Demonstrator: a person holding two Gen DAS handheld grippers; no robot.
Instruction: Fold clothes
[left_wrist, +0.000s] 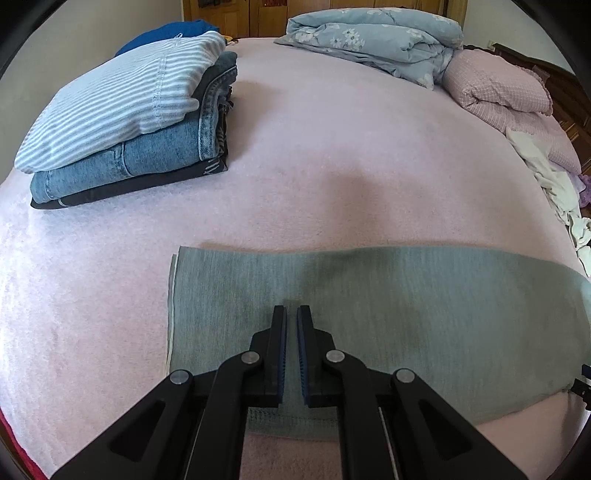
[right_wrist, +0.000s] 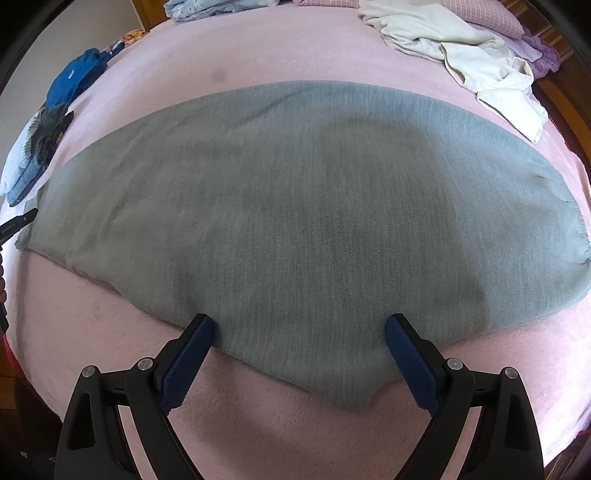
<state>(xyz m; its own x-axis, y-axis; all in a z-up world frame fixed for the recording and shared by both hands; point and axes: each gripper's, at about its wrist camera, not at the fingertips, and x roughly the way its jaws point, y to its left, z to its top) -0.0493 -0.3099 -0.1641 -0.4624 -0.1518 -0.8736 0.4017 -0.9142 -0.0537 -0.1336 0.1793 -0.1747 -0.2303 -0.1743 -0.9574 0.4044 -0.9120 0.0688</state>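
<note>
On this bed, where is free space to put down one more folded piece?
The widest bare patch of pink blanket lies between the folded stack, the blue floral quilt and the spread grey-green cloth. A smaller strip is free left of that cloth, below the stack. The right edge is crowded: pink pillow and crumpled white garments.

Soft, even daylight, strong fisheye bend

Both views curve hard at the edges with black corner vignettes; the bed (left_wrist: 332, 147) is brightly lit, a soft shadow falls on the green cloth (right_wrist: 295, 206), whose weave looks motion-smeared in the right wrist view.
</note>
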